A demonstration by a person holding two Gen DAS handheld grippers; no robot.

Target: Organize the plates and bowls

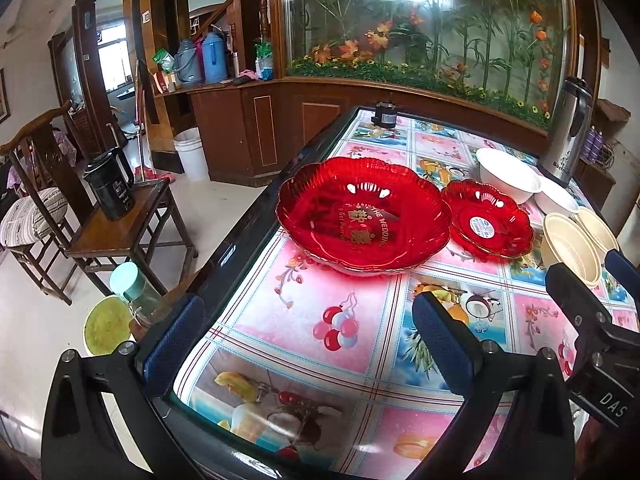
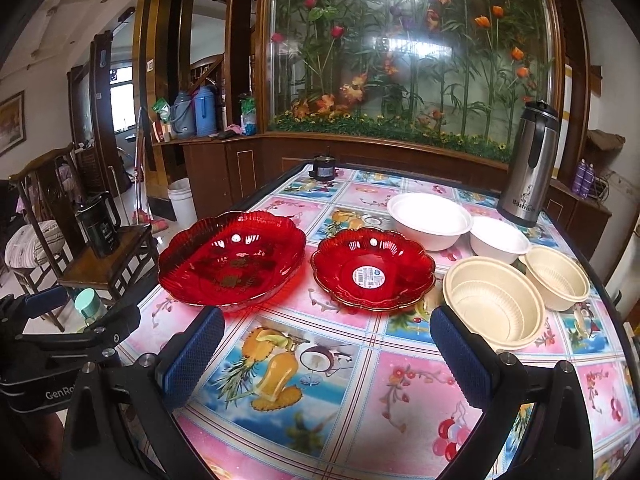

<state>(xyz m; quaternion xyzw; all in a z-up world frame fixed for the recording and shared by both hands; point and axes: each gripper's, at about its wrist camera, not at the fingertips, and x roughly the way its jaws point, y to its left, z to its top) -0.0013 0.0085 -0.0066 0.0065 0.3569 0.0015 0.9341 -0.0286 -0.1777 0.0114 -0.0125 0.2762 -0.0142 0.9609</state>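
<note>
Right wrist view, large red plate point(image 2: 232, 258) beyond both grippers' released, empty jaws, cream bowl point(image 2: 493, 304) beside right gripper point(image 2: 326, 360)

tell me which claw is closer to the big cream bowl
Right. The right claw has its right finger just short of the big cream bowl; the left claw sits farther left, facing the large red plate.

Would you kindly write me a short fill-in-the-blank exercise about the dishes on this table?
1. The small red plate has a round ___ at its centre.
2. The number of white bowls on the table is ___.
3. The steel flask stands ___ the white bowls.
4. Both the left gripper and the right gripper are ___.

Missing words: sticker; two; behind; open
</note>
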